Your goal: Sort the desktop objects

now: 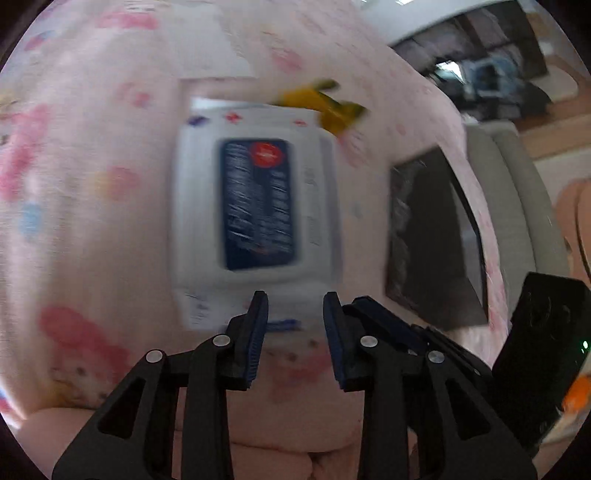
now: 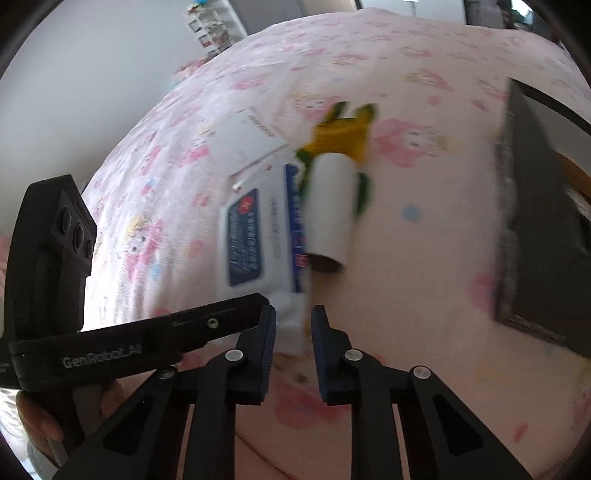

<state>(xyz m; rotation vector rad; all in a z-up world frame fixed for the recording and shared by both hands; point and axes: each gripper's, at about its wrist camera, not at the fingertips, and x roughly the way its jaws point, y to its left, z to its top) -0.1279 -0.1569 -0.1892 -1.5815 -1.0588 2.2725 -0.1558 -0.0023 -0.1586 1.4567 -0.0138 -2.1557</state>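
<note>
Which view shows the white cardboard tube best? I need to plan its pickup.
The right wrist view: the white cardboard tube lies there whole, beside the wipes pack. The left wrist view does not show it.

Pink cartoon-print bedsheet (image 2: pixel 424 258) — grey wall (image 2: pixel 92 74), shelf unit (image 2: pixel 212 27) in bkgd.

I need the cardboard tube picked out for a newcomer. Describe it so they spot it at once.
Start from the pink cartoon-print cloth and find the white wet-wipes pack with the dark blue label. The cardboard tube lies along its right edge, its far end over the yellow-green wrapper. It is the only cylinder there: plain white, brown open end.
</note>
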